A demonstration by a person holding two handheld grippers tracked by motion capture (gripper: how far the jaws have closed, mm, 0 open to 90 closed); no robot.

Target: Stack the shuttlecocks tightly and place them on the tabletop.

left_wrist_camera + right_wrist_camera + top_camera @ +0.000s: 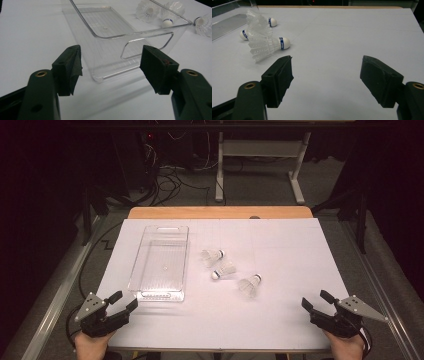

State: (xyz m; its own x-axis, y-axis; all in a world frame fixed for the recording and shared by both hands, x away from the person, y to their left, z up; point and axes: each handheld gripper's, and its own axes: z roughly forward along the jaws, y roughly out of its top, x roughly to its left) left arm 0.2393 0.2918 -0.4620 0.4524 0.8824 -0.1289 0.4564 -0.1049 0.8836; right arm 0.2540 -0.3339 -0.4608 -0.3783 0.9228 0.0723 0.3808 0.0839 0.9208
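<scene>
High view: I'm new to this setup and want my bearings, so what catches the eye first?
Three white shuttlecocks lie clustered mid-table on the white sheet. Left of them sits a clear tray, nothing in it. At the near edge, the left gripper and right gripper rest open, one at each corner, holding nothing.

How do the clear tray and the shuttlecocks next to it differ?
The clear tray is a see-through, long, rectangular box; each of the three shuttlecocks is white, small and cone-shaped. The tray stands upright and empty; the shuttlecocks lie on their sides. All rest on the white table, untouched.
</scene>
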